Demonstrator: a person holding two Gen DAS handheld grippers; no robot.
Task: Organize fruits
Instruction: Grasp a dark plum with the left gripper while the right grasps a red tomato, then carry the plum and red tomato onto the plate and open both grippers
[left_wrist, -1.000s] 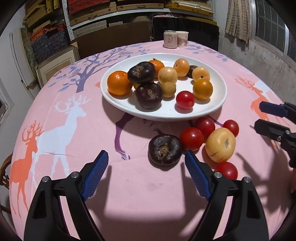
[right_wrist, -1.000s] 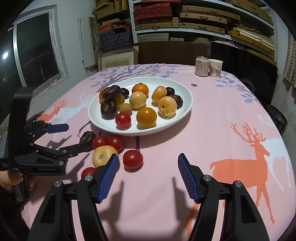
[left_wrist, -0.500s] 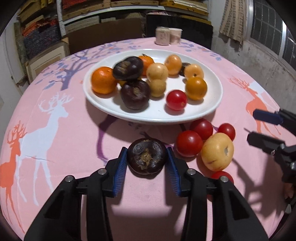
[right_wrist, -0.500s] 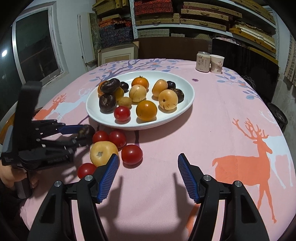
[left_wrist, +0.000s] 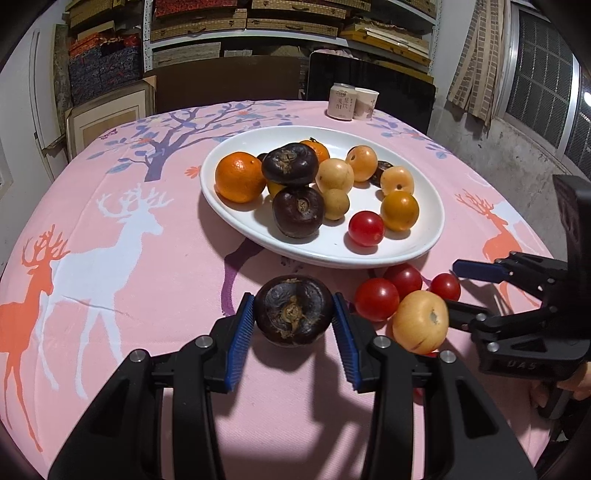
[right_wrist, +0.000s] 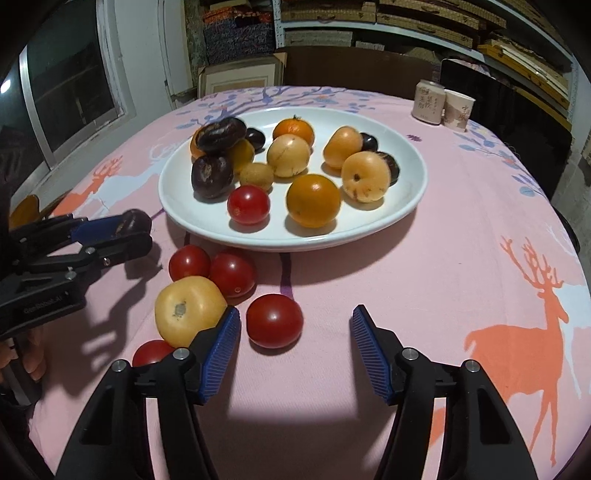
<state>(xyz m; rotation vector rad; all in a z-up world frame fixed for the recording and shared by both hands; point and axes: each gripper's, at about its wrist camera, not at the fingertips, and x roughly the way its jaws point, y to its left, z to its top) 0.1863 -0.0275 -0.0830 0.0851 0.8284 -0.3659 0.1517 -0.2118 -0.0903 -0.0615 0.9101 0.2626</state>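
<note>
My left gripper (left_wrist: 293, 332) is shut on a dark purple fruit (left_wrist: 293, 311) and holds it just above the pink cloth, in front of the white plate (left_wrist: 424, 236). The plate holds oranges, yellow fruits, dark fruits and a red tomato (left_wrist: 366, 228). Loose on the cloth lie red tomatoes (right_wrist: 274, 320) and a yellow fruit (right_wrist: 189, 308). My right gripper (right_wrist: 295, 343) is open and empty, with one tomato just ahead of its left finger. The left gripper also shows in the right wrist view (right_wrist: 122, 236).
A can (right_wrist: 428, 101) and a paper cup (right_wrist: 458, 110) stand at the table's far side. A dark chair back (left_wrist: 369, 85) and shelves stand behind the round table. The right gripper shows at the right in the left wrist view (left_wrist: 458, 288).
My left gripper closed on the dark fruit and lifted it slightly off the cloth. My right gripper moved forward toward the loose tomatoes.
</note>
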